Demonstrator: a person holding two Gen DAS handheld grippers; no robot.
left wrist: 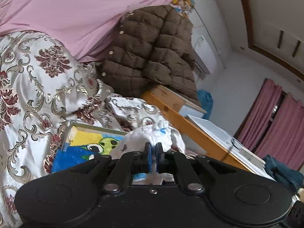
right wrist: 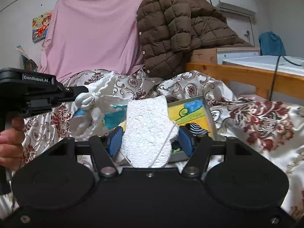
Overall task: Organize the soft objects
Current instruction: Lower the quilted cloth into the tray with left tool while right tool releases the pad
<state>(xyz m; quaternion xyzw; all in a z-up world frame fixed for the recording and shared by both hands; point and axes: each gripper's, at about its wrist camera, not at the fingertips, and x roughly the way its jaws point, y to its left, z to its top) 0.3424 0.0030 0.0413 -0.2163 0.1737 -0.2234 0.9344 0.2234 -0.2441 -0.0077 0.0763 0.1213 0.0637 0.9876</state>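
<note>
My left gripper (left wrist: 153,148) is shut on a white fluffy cloth with blue marks (left wrist: 161,134); in the right wrist view it comes in from the left (right wrist: 89,93) holding that cloth (right wrist: 95,112) bunched above the bed. My right gripper (right wrist: 150,140) is closed on a thick white fuzzy piece (right wrist: 148,131) that stands up between its blue pads (right wrist: 115,142), with a white thread hanging down it. Both cloths hang over a colourful picture box (right wrist: 191,112), which also shows in the left wrist view (left wrist: 85,146).
A floral satin bedspread (left wrist: 38,76) covers the bed. A brown quilted jacket (right wrist: 171,28) and a pink sheet (right wrist: 95,34) are piled behind. A wooden bed frame (right wrist: 247,74) with a white board (right wrist: 266,60) is on the right, and teal cloth (right wrist: 271,43) beyond.
</note>
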